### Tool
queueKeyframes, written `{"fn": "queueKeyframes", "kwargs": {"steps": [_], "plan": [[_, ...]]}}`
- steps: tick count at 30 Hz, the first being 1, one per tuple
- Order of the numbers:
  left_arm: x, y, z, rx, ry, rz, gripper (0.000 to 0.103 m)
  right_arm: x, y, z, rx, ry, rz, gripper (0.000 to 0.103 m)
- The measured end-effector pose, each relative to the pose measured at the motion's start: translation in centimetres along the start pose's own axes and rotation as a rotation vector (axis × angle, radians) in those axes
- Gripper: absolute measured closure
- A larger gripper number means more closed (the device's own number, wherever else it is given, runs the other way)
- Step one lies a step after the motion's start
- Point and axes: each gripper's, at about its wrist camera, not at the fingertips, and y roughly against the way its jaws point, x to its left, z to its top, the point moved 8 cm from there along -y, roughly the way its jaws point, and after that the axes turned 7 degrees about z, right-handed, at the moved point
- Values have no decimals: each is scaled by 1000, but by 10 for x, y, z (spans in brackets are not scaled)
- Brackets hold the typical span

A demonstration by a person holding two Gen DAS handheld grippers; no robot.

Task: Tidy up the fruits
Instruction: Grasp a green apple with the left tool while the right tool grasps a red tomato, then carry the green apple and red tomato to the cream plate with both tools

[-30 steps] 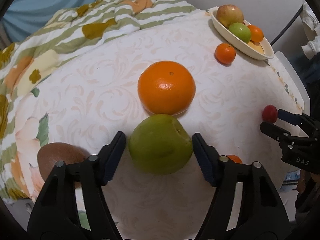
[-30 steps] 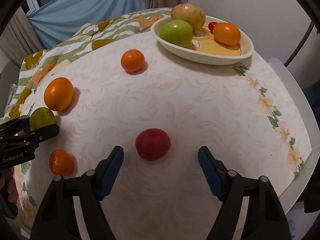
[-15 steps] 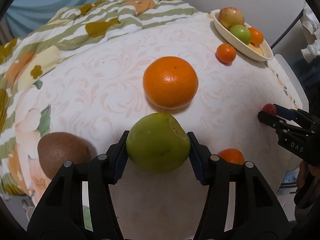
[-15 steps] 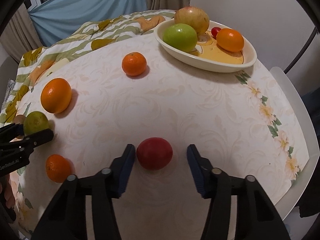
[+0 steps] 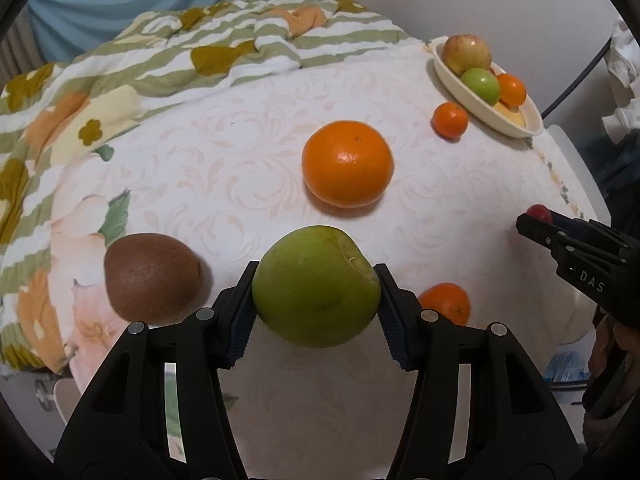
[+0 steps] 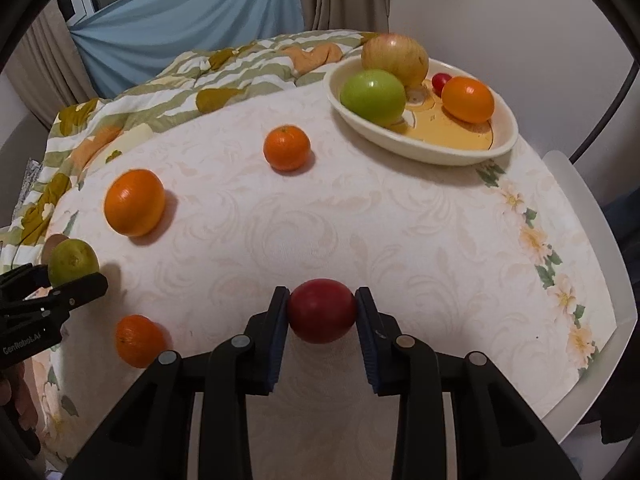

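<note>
Transfer to the bowl point(image 6: 420, 152) is judged to be the step in hand. The left gripper point(image 5: 316, 300) has its jaws clamped on the green fruit point(image 5: 316, 286), held at its widest part; the right gripper point(image 6: 322, 316) has its jaws clamped on the red fruit point(image 6: 322, 310) in the same way. Lift each fruit straight up off the tabletop point(image 6: 320, 216) before travelling. Route the left load above the large orange point(image 5: 347, 163), which lies directly ahead of it. Lower each fruit into bare bowl floor (the yellow centre looks free) and avoid the green apple point(image 6: 373, 96) already there.

The left wrist view alone shows the whole brown kiwi point(image 5: 152, 278) just beside the green fruit. The right wrist view alone shows the small red fruit point(image 6: 440, 80) in the bowl, and how much bowl floor remains open.
</note>
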Motion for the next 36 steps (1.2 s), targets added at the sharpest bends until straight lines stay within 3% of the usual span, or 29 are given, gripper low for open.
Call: {"fn": "queueKeyframes", "kwargs": {"steps": [11,20,36], "plan": [[-12,57,10,-51,30,-2,41,5,45,18,-48,32,41,72],[-43,95,47,-134,34,27,41,-17,84,50,-105,69,78,72],[-163,90,136,-214,144,43,41,-111,102,117,-123,196,175,72]]}}
